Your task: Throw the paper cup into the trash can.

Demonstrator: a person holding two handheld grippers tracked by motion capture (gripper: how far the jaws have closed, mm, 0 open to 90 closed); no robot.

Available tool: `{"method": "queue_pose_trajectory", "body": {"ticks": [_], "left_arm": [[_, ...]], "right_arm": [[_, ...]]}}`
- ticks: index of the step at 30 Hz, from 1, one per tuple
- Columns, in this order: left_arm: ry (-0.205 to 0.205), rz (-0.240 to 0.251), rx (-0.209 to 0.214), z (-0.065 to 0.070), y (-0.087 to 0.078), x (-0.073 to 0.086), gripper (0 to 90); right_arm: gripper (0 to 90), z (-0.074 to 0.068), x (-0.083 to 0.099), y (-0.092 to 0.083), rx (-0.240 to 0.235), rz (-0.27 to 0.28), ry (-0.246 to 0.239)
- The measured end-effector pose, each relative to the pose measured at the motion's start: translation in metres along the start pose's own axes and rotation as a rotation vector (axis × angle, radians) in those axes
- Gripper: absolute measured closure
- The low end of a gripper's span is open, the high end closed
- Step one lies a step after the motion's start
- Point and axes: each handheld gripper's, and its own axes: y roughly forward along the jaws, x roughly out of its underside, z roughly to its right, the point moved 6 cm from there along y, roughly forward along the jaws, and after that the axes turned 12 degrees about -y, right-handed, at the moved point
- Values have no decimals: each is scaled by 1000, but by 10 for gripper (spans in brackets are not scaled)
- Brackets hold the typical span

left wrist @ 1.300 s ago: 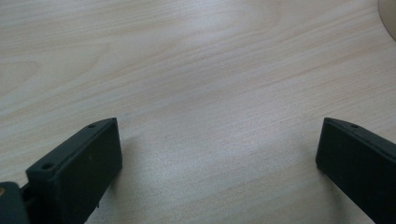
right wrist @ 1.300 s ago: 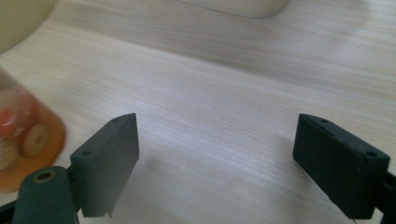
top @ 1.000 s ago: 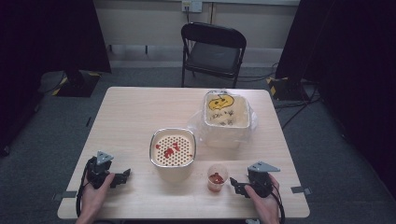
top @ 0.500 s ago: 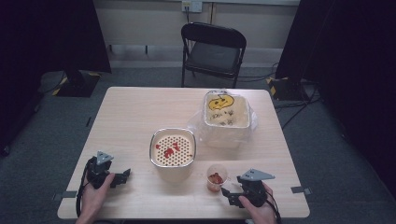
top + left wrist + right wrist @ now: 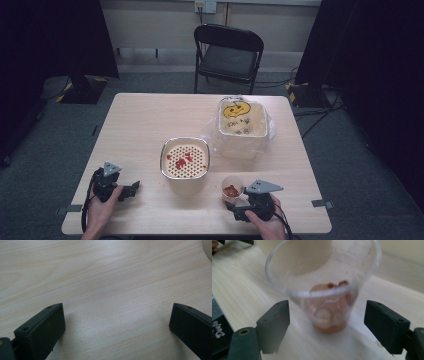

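Down at the lower right of the high view, the right gripper (image 5: 239, 214) sits just below the small clear cup (image 5: 231, 189), which stands on the table (image 5: 140, 120) a little right of centre near the front edge. In the right gripper view its jaws are spread wide, one on each side of the cup (image 5: 324, 287), neither touching the plastic. Reddish pieces lie in the bottom of the cup.

My guess is that the step in hand is taking hold of that cup. It looks thin and tapered, so I'd close gently, low on the wall where it is stiffer, and keep it upright so nothing tips out. The cup already sits roughly between the jaws; a slight push forward before closing would centre it better.

The square strainer bowl (image 5: 184, 159) with red bits on its perforated insert stands just to the upper left of the cup, and a tub lined with a plastic bag (image 5: 242, 125) sits behind, toward the upper right. Either could be where the contents go; I can't say.

The left gripper (image 5: 131, 188) rests at the lower left, jaws apart over bare wood with nothing between them, well away from the cup.
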Motion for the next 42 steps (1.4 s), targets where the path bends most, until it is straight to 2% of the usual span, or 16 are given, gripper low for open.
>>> {"method": "queue_pose_trajectory", "body": {"ticks": [9, 14, 18, 29, 42], "left_arm": [[0, 0, 0, 0, 0, 0, 0], [0, 0, 0, 0, 0, 0, 0], [0, 0, 0, 0, 0, 0, 0], [0, 0, 0, 0, 0, 0, 0], [0, 1, 1, 0, 0, 0, 0]], "right_arm": [[259, -1, -11, 17, -8, 21, -42], [281, 2, -12, 24, -29, 25, -28], [328, 2, -12, 27, -21, 19, -46], [372, 12, -20, 16, 1, 42, -27], [387, 25, -55, -7, 28, 119, -7]]}}
